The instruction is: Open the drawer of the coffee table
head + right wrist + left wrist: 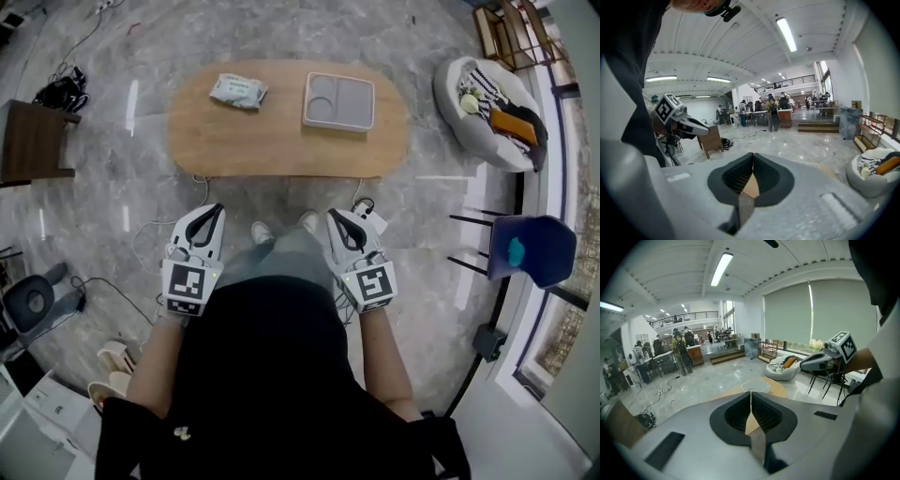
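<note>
Right now you stand at the near long side of the oval wooden coffee table [281, 141], which lies crosswise in front of you on the marble floor. Your left gripper [214, 211] and right gripper [335, 217] are held side by side at your waist. Both point toward the table's near edge and are apart from it. Each pair of jaws is clenched, pad against pad, with nothing between them. On the tabletop a wipes packet [238, 90] lies toward the left and a grey tray [338, 101] toward the right, well apart. The drawer seems to be hidden under the top from this steep angle, so I cannot tell how it stands. A blue chair [530, 248] is off to your right.
</note>
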Action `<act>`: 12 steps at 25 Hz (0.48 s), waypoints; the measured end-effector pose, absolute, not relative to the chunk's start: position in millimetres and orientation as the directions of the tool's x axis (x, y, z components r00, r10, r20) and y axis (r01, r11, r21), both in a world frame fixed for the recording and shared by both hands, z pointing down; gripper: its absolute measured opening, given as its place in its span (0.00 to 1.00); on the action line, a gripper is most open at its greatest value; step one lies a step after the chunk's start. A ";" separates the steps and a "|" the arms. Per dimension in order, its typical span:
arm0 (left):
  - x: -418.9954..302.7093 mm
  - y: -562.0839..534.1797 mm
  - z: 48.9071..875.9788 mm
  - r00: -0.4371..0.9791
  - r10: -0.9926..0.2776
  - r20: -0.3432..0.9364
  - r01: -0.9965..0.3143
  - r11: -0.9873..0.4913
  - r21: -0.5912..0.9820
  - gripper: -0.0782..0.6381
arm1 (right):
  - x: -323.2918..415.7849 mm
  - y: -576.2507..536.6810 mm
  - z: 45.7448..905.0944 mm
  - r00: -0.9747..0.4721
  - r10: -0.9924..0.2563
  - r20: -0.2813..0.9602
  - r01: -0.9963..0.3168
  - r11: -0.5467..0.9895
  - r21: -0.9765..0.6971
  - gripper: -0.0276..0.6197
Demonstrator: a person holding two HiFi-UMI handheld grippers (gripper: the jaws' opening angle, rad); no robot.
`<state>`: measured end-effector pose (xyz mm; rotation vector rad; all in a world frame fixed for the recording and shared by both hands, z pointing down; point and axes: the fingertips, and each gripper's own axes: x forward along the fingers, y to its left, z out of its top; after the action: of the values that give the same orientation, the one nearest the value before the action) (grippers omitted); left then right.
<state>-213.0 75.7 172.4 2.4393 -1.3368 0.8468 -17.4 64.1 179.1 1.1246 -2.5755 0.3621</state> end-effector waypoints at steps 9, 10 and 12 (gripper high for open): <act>-130.0 49.6 218.2 0.501 -0.566 0.654 -0.744 -0.668 -0.008 0.13 | 90.8 58.9 221.3 -0.488 -0.729 0.480 -0.860 0.494 -0.124 0.04; -122.3 48.0 223.5 0.509 -0.557 0.656 -0.739 -0.674 0.001 0.13 | 100.6 59.1 226.0 -0.475 -0.730 0.492 -0.867 0.483 -0.121 0.04; -108.9 44.0 235.9 0.523 -0.539 0.660 -0.728 -0.686 0.016 0.13 | 118.5 58.4 236.6 -0.449 -0.729 0.517 -0.880 0.462 -0.114 0.04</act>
<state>-108.9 44.0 235.9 2.4755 -1.0596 0.9238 118.5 58.4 236.6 1.3512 -2.3187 0.5205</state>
